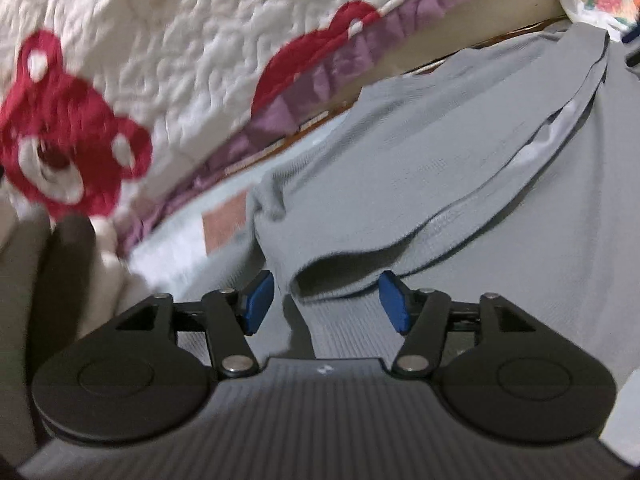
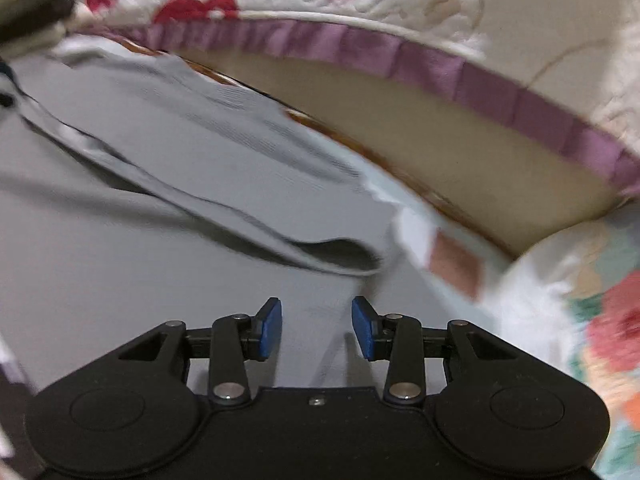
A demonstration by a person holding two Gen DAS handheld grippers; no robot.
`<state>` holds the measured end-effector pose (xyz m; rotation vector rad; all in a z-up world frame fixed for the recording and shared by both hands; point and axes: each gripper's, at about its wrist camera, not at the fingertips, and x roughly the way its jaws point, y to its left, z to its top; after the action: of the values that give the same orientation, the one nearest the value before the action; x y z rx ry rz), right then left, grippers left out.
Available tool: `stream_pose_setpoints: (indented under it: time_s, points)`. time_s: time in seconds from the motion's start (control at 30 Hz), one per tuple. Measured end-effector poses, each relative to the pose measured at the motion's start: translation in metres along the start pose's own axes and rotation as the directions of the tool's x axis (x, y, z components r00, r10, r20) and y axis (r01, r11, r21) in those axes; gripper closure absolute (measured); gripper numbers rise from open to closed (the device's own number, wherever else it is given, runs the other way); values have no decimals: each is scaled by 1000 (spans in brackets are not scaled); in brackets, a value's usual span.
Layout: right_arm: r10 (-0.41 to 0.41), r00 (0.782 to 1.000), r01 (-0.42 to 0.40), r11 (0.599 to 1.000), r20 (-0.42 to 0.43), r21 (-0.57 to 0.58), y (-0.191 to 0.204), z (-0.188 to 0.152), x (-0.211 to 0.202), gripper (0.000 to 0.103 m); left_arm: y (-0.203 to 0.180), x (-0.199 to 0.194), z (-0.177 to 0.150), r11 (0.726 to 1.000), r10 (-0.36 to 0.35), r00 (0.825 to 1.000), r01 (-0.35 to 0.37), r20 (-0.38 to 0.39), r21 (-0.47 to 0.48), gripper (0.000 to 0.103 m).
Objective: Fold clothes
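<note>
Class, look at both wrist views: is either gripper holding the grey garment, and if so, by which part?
Neither. The left gripper and right gripper are both open, with the grey garment lying ahead of their blue pads, not pinched.

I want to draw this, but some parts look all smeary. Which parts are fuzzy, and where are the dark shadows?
Left wrist view: the red bear on the quilt is smeared by motion, the left gripper looks sharp, and a dark shadow sits inside the grey garment fold. Right wrist view: the purple trim and floral fabric blur, the right gripper stays crisp; straight edges bend, fisheye-style.
</note>
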<state>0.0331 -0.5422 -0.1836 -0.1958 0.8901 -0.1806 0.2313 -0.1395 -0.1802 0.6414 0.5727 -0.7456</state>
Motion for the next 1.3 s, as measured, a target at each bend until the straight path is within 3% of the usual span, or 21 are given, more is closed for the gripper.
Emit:
stream_pose_setpoints:
  time_s: [0.07, 0.23, 0.3, 0.33, 0.37, 0.43, 0.53, 0.57, 0.6, 0.67, 0.7, 0.77, 0.83, 0.87, 0.93, 1.03, 1.1, 1.17, 1.3]
  points:
    - [-17, 1000, 16, 1000, 12, 23, -5, 3, 3, 55, 3, 6, 1, 999, -30, 999, 30, -13, -20, 33]
    - [-42, 999, 42, 999, -8, 23, -3, 8, 26, 48, 4, 22, 3, 997, -82, 996, 82, -19, -8, 38]
    - [-15, 1000, 15, 1000, -9, -3, -6, 12, 37, 46, 3, 29, 11, 997, -64, 997, 66, -31, 46, 64]
    - [0, 1000, 0, 1000, -8, -20, -8, 14, 42, 44, 3, 34, 17, 995, -49, 998, 53, -45, 82, 92]
    - [6, 1000, -7, 999, -21, -51, -9, 20, 46, 41, 5, 37, 23, 994, -46, 998, 50, -48, 94, 98]
    - [7, 999, -11, 997, -43, -72, -15, 33, 54, 41, 12, 44, 35, 994, -48, 998, 53, -46, 101, 99]
    - [35, 998, -37, 999, -53, -33, -25, 47, 61, 43, 32, 49, 50, 999, -50, 999, 50, -13, 15, 99]
    - [53, 998, -52, 999, -47, 10, -29, 50, 63, 51, 41, 52, 54, 998, -48, 999, 48, -7, -28, 99]
    - [78, 996, -75, 994, -39, 75, -36, 52, 64, 70, 52, 57, 57, 993, -52, 999, 51, -10, -103, 99]
    - [152, 988, -145, 939, 1, 311, -63, 55, 66, 84, 77, 69, 61, 961, -66, 998, 58, -20, -272, 98]
    - [155, 988, -149, 911, 14, 384, -73, 55, 68, 84, 88, 77, 61, 937, -70, 997, 56, -30, -345, 98]
    - [138, 990, -134, 863, 29, 487, -89, 55, 72, 84, 97, 98, 59, 910, -19, 996, -20, -89, -414, 98]
    - [118, 992, -120, 803, 41, 584, -106, 55, 76, 83, 96, 113, 59, 899, -22, 992, -37, -128, -436, 97]
    - [108, 994, -107, 791, 34, 602, -110, 55, 78, 83, 95, 118, 60, 894, -31, 990, -34, -138, -447, 97]
    - [90, 996, -87, 787, 27, 611, -110, 55, 79, 82, 94, 116, 61, 892, -8, 992, -51, -128, -450, 94]
    - [83, 996, -85, 782, 33, 617, -109, 50, 79, 76, 97, 108, 61, 887, 28, 995, -68, -94, -458, 78]
    - [82, 996, -89, 787, 41, 611, -106, 51, 82, 65, 101, 100, 60, 882, 45, 997, -67, -59, -467, 73]
    - [81, 996, -93, 791, 48, 604, -104, 51, 84, 55, 101, 88, 60, 890, 35, 999, -28, 7, -454, 69]
    - [79, 995, -101, 801, 62, 591, -98, 52, 90, 49, 96, 65, 59, 909, -35, 991, 86, 131, -407, 58]
